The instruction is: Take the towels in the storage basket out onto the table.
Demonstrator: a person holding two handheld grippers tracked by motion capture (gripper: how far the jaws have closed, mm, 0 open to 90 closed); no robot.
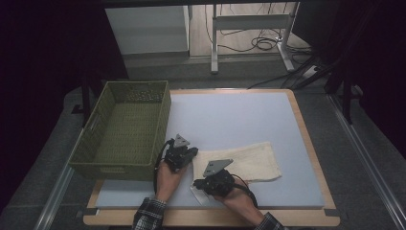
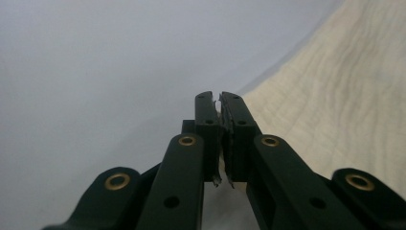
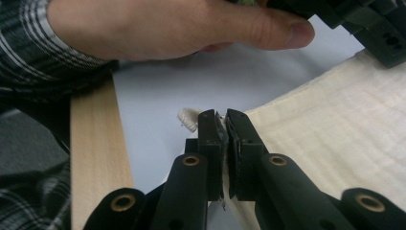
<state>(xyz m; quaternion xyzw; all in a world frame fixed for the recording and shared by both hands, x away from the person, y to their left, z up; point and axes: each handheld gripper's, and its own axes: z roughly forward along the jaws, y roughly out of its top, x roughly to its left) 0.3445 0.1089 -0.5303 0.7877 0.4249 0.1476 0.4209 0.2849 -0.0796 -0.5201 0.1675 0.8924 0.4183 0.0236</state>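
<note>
Seemingly both tongs point(image 1: 192, 154) point(image 1: 197, 183) pinch the cloth point(image 1: 249, 160) edge, just beside the green basket point(image 1: 95, 163).

Cream cloth point(image 1: 249, 160) – ribbed, matt weave, woven green basket point(image 1: 125, 129), smooth matt mat point(image 1: 239, 115), wooden table edge point(image 1: 309, 139)

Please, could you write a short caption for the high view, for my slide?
Both tools, left and right, grip the near end of a cream towel beside a green basket.
</note>
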